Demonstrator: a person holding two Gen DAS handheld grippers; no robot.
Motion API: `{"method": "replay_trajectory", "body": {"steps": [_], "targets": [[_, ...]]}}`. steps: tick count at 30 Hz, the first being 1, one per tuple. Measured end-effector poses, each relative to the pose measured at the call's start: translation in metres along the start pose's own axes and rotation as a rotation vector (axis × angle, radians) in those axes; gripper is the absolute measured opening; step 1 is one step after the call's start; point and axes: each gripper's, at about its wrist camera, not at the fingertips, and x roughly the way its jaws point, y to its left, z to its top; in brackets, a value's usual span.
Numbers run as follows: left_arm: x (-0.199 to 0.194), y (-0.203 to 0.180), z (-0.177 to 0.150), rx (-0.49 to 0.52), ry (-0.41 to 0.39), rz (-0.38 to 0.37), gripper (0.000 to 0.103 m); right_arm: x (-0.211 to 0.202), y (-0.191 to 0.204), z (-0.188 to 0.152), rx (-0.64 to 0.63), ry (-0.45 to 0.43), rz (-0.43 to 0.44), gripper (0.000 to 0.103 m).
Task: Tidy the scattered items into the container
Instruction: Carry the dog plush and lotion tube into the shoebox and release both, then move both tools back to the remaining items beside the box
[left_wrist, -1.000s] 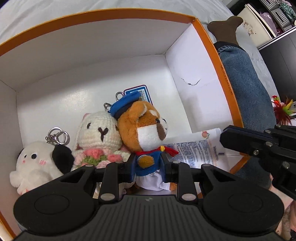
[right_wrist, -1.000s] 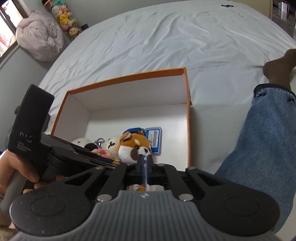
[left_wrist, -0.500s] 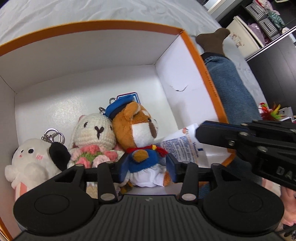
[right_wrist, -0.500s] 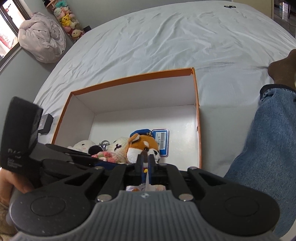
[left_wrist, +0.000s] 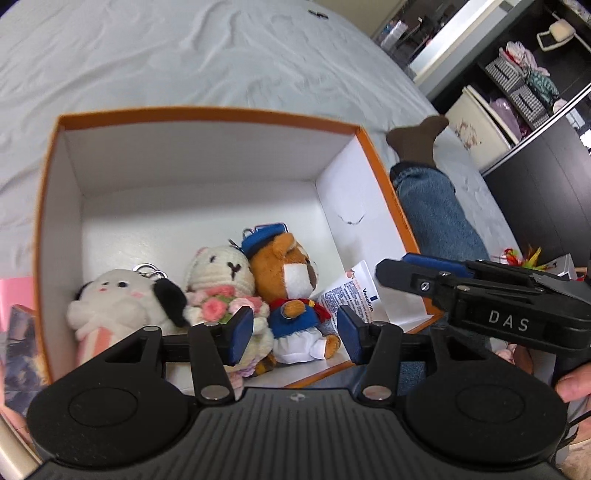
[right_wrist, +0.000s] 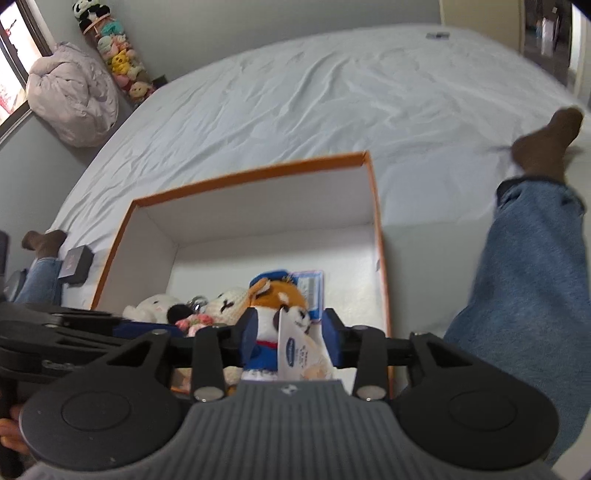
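Note:
An orange-rimmed white box (left_wrist: 207, 110) sits on the bed. Inside stand a white dog plush (left_wrist: 114, 299), a cream crochet bunny (left_wrist: 221, 273) and a brown bear plush in blue (left_wrist: 291, 291). A white Vaseline tube (left_wrist: 354, 295) leans in the box's near right corner. My left gripper (left_wrist: 295, 332) is open, above the near wall in front of the bear. My right gripper (right_wrist: 290, 338) is open, with the tube (right_wrist: 295, 350) loose between its pads. The box also shows in the right wrist view (right_wrist: 380, 258).
A person's jeans leg and brown sock (left_wrist: 424, 177) lie right of the box. A small dark box (right_wrist: 75, 264) sits on the bed to its left. A blue card (right_wrist: 310, 288) lies on the box floor. Pink packaging (left_wrist: 14, 295) lies left of the box.
My left gripper opened, let go of the bear plush and pulled back and up. My right gripper opened, releasing the Vaseline tube at the box's near right corner.

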Motion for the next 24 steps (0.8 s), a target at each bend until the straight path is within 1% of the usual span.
{"method": "replay_trajectory", "body": {"steps": [1, 3, 4, 5, 8, 12, 15, 18, 20, 22, 24], "targets": [[-0.006, 0.002, -0.001, -0.003, -0.011, -0.001, 0.059, -0.004, 0.002, 0.0, -0.006, -0.022, -0.011, 0.048], [-0.018, 0.006, -0.004, -0.004, -0.036, -0.001, 0.059, -0.014, 0.006, -0.001, -0.02, -0.066, -0.021, 0.049], [-0.025, 0.008, -0.005, -0.007, -0.05, 0.002, 0.059, -0.019, 0.01, -0.001, -0.03, -0.091, -0.025, 0.05], [-0.031, 0.011, -0.006, -0.012, -0.063, 0.005, 0.059, -0.022, 0.013, -0.002, -0.039, -0.114, -0.026, 0.055], [-0.051, 0.021, -0.009, -0.034, -0.106, 0.019, 0.059, -0.027, 0.024, -0.002, -0.066, -0.156, -0.01, 0.057], [-0.083, 0.041, -0.014, -0.075, -0.171, 0.05, 0.059, -0.024, 0.039, 0.003, -0.06, -0.154, 0.068, 0.057], [-0.107, 0.06, -0.02, -0.119, -0.203, 0.096, 0.059, -0.023, 0.056, 0.004, -0.075, -0.162, 0.137, 0.057], [-0.123, 0.078, -0.03, -0.154, -0.208, 0.174, 0.059, -0.026, 0.075, 0.004, -0.1, -0.166, 0.207, 0.057], [-0.131, 0.088, -0.039, -0.17, -0.198, 0.221, 0.059, -0.025, 0.089, 0.004, -0.117, -0.152, 0.256, 0.056], [-0.136, 0.101, -0.047, -0.193, -0.189, 0.245, 0.059, -0.021, 0.103, 0.003, -0.133, -0.129, 0.293, 0.056], [-0.141, 0.113, -0.055, -0.224, -0.184, 0.257, 0.059, -0.013, 0.117, 0.003, -0.156, -0.1, 0.313, 0.056]]}}
